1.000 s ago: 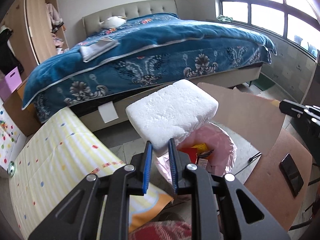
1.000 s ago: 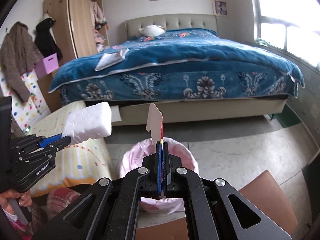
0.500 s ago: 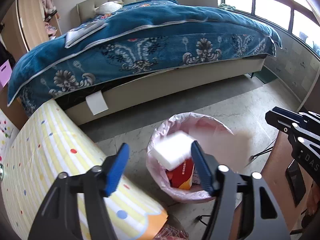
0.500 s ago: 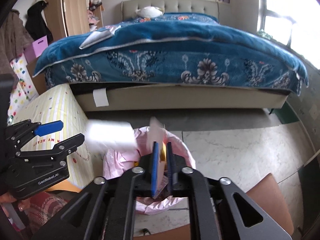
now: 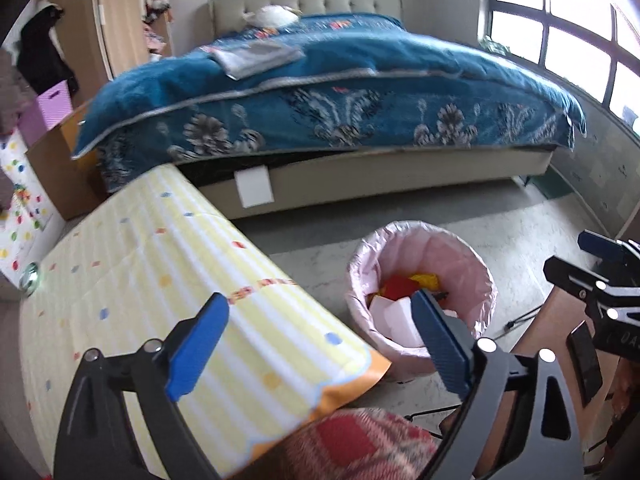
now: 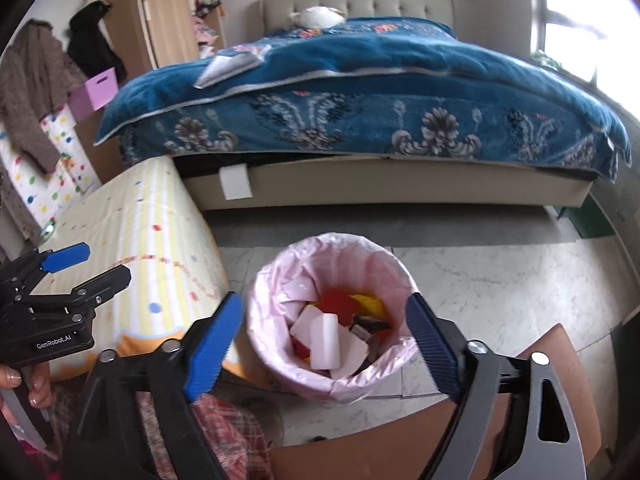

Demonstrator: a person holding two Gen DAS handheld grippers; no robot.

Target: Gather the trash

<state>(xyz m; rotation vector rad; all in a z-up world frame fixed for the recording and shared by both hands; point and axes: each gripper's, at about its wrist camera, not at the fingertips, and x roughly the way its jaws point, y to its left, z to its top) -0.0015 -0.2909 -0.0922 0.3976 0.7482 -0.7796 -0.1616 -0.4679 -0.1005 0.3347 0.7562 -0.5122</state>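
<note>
Both tools are above a waste bin (image 6: 332, 312) lined with a pink bag, which stands on the marble floor (image 6: 500, 272) between a bed (image 6: 360, 92) and a brown tabletop (image 6: 400, 444).

Left tool (image 5: 316, 340): the jaws are opening and stand wide apart, with nothing between the blue pads. In the right wrist view it shows at the left edge (image 6: 86, 264), held by a hand (image 6: 24, 384) with painted nails, beside a yellow striped mat (image 5: 160, 280) with coloured dots.

Right tool (image 6: 326, 332): the jaws are opening and stand wide apart, with nothing gripped. The bin opening shows directly between the pads, below them. In the left wrist view this tool shows at the right edge (image 5: 592, 260).

Trash location: a white foam block (image 6: 324, 340) lies inside the bin, on top of the other contents. Beside it lie pale card pieces (image 6: 352, 354), red and yellow wrappers (image 6: 348, 300) and a small dark item (image 6: 370, 326). All of these are inside the bag, below the rim.

A dark flat device (image 5: 584, 356) lies on the tabletop near the right tool.
</note>
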